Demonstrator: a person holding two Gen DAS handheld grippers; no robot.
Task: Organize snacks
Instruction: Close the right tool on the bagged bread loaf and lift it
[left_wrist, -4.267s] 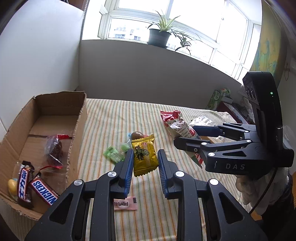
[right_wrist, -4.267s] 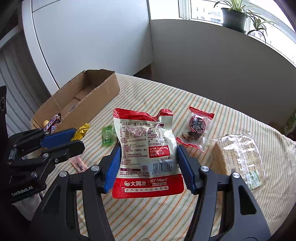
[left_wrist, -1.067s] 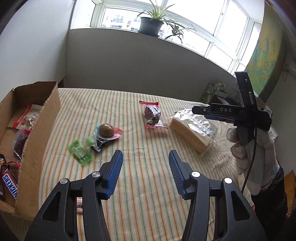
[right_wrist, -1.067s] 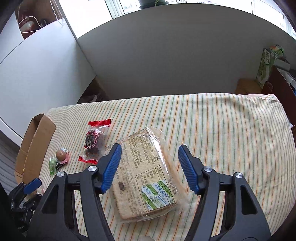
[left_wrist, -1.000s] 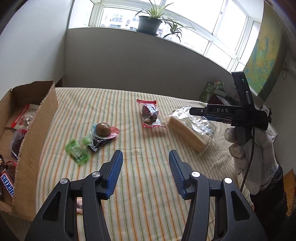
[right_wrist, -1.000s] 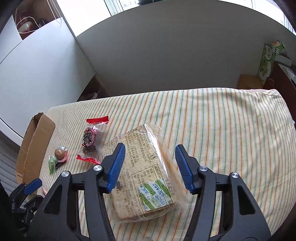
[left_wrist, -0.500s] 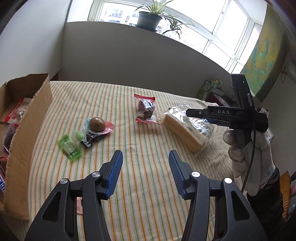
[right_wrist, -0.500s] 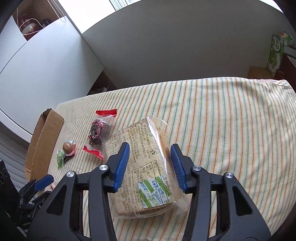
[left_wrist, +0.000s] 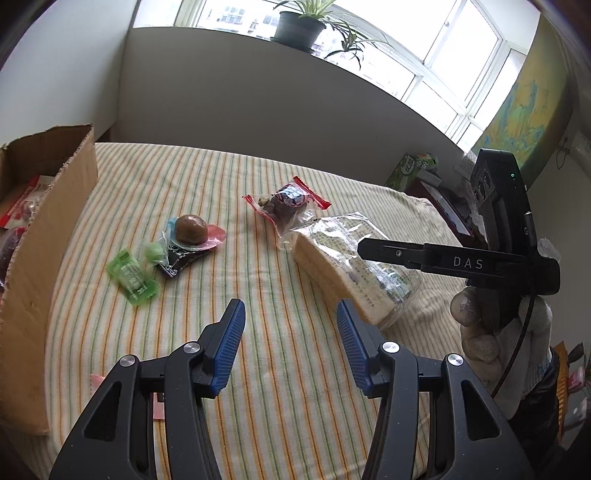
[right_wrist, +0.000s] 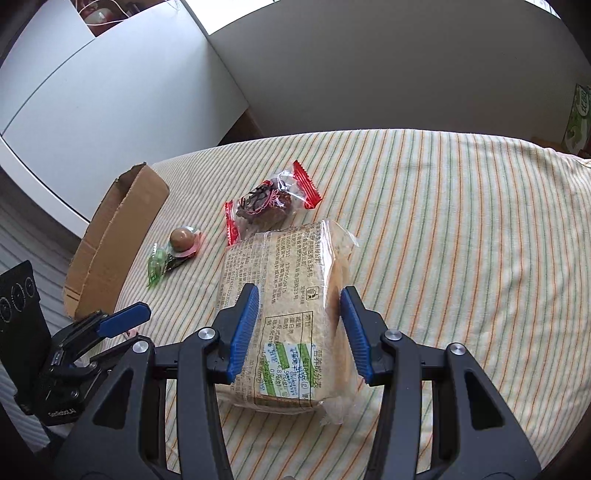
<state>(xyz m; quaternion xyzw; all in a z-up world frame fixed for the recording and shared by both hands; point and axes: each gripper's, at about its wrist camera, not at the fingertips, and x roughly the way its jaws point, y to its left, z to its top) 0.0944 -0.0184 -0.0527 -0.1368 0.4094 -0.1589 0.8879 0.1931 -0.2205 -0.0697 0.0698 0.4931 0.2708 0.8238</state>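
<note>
Straddling the bagged bread (right_wrist: 284, 325), the right gripper (right_wrist: 295, 328) has its blue pads on either side of the loaf's near end, the jaws narrowed toward it; whether the pads already press the wrapper I cannot tell, though a sliver of gap seems to show on the right side. The loaf lies flat on the striped cloth (right_wrist: 461, 229) with its long axis running away from the claw, which suits a pinch across the short width. The tool comes in low and nearly level, angled slightly down, held by a gloved hand (left_wrist: 498, 332) seen in the left view.

Just beyond the loaf's far end, touching its wrapper, sits the red-edged snack packet (right_wrist: 271, 205). Farther off and to the claw's left lie the brown egg-shaped sweet (right_wrist: 181, 236) and green candies (right_wrist: 157, 266), near the cardboard box (right_wrist: 114, 236), the likely destination.

The left gripper (left_wrist: 291, 343) hovers above bare cloth with jaws wide apart and nothing between them, the small sweets ahead to its left, probably waiting its turn.
</note>
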